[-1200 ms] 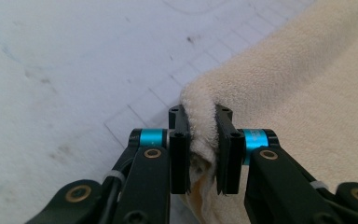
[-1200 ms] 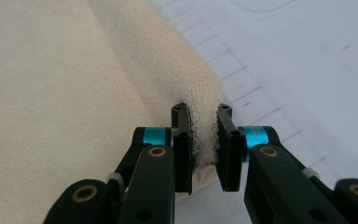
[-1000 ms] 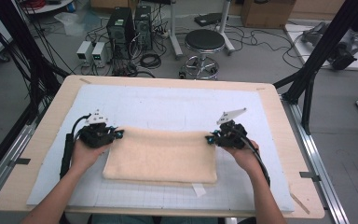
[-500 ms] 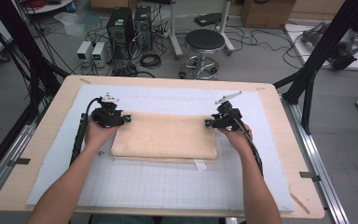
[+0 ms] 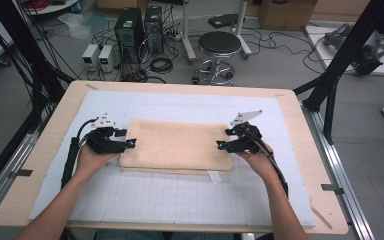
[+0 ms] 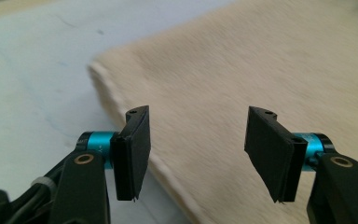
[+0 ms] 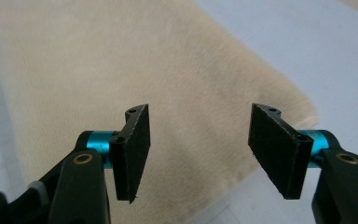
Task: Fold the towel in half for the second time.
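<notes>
A cream towel lies folded flat on the white gridded mat in the middle of the table. My left gripper sits at the towel's left edge, open, with nothing between its jaws. My right gripper sits at the towel's right edge, also open and empty. In the left gripper view the towel spreads under the open left gripper, its hemmed edge running past the left jaw. In the right gripper view the towel lies below the open right gripper, its corner at the right.
A small white label sticks out under the towel's near edge. Bare mat lies in front of the towel and behind it. The wooden table rim frames the mat. Past the table stand a stool and computer boxes.
Both grippers carried the towel's near edge away from the person over the far part, let go and opened. They have since drawn back slightly toward the person, to the folded towel's side edges.
</notes>
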A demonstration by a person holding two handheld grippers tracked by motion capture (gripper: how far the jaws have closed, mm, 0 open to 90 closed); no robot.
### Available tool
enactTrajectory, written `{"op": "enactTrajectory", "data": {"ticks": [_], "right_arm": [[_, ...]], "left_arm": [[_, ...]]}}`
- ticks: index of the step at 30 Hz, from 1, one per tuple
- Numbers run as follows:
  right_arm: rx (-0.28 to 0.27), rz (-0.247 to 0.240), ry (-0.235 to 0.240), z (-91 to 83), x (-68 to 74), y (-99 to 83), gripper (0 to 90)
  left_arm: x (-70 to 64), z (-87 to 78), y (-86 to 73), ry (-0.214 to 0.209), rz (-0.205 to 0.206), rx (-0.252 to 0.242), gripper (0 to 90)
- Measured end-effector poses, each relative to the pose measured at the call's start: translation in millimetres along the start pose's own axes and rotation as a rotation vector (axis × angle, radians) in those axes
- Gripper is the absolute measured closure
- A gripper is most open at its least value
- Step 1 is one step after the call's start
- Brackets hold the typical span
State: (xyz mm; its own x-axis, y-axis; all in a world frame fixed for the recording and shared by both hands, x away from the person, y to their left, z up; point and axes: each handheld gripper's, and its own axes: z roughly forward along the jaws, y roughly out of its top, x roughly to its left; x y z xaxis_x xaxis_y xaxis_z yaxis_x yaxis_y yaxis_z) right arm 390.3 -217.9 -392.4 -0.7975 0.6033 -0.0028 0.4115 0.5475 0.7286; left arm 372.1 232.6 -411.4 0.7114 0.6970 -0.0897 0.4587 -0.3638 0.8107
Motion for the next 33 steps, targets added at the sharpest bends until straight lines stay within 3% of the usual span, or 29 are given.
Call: {"op": "enactTrajectory", "data": {"ticks": [1, 4, 7, 12, 17, 24, 33], "right_arm": [[0.008, -0.018, -0.001, 3.2, 2.1, -2.0, 37.9], [0.025, -0.025, 0.024, 13.0, 5.2, -8.5, 36.4], [0.07, -0.021, 0.02, 22.5, 4.7, -14.1, 33.0], [0.102, -0.033, 0.014, 31.1, 3.6, -16.2, 32.7], [0.092, -0.015, 0.035, 33.4, -0.2, -19.2, 32.9], [0.099, -0.006, 0.027, 33.3, 1.2, -17.6, 31.6], [0.089, 0.032, -0.043, 28.8, 7.5, -12.7, 21.0]], "left_arm": [[-1.7, 1.4, -1.5, -0.029, 0.007, 0.014, 40.2], [-8.9, 5.0, -7.4, -0.018, 0.064, 0.033, 39.8], [-10.3, 11.6, -12.9, -0.016, 0.074, 0.073, 38.4], [-10.0, 15.3, -18.4, -0.018, 0.062, 0.082, 38.5], [-11.3, 15.9, -18.9, -0.009, 0.071, 0.086, 38.7], [-12.3, 15.4, -18.0, -0.001, 0.076, 0.083, 37.6], [-11.1, 11.1, -16.1, 0.008, 0.042, 0.07, 25.6]]}}
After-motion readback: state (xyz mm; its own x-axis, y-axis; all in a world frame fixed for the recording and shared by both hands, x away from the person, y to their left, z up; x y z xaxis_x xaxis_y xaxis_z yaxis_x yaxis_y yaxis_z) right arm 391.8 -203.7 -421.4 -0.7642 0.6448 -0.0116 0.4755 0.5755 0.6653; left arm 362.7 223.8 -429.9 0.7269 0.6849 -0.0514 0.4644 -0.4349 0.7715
